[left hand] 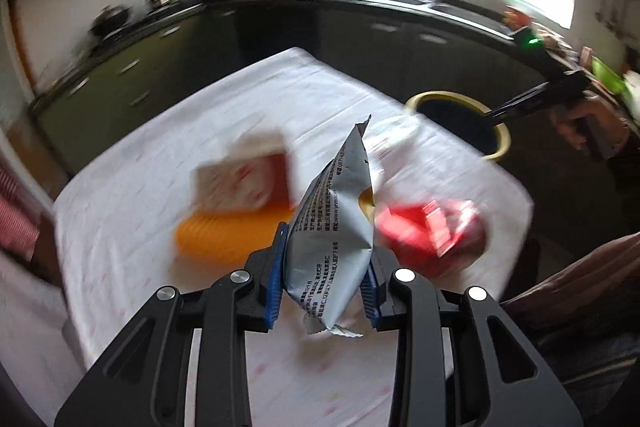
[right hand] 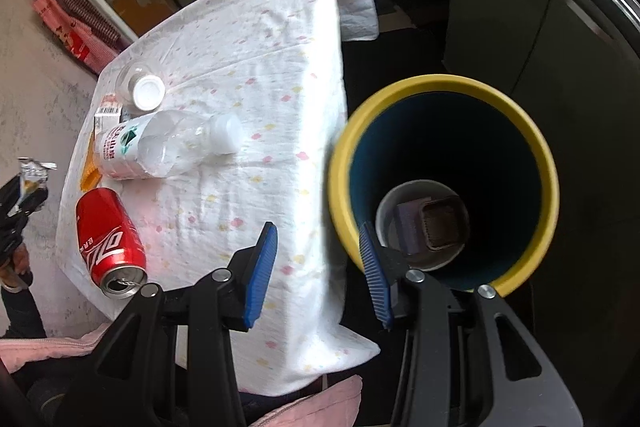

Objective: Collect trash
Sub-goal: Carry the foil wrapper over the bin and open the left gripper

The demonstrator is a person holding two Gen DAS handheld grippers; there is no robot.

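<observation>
My left gripper (left hand: 326,267) is shut on a crumpled silver snack wrapper (left hand: 332,227) with black print, held clear above the white-clothed table (left hand: 120,227). The same wrapper (right hand: 32,175) shows at the far left of the right wrist view. A yellow-rimmed bin (right hand: 340,167) with a dark blue inside stands off the table's edge; a white cup (right hand: 384,215) and a dark square piece lie in it. My right gripper (right hand: 318,231) hangs open at the bin's near rim, nothing between its pads. It also reaches over the bin (left hand: 500,147) in the left wrist view.
A red soda can (right hand: 108,235) lies on its side near the table's corner. A clear plastic bottle (right hand: 168,147) lies beside a second white-capped bottle (right hand: 148,91). An orange ridged item (left hand: 224,235) and a red-and-white box (left hand: 244,183) are blurred. Dark kitchen cabinets (left hand: 400,39) stand behind.
</observation>
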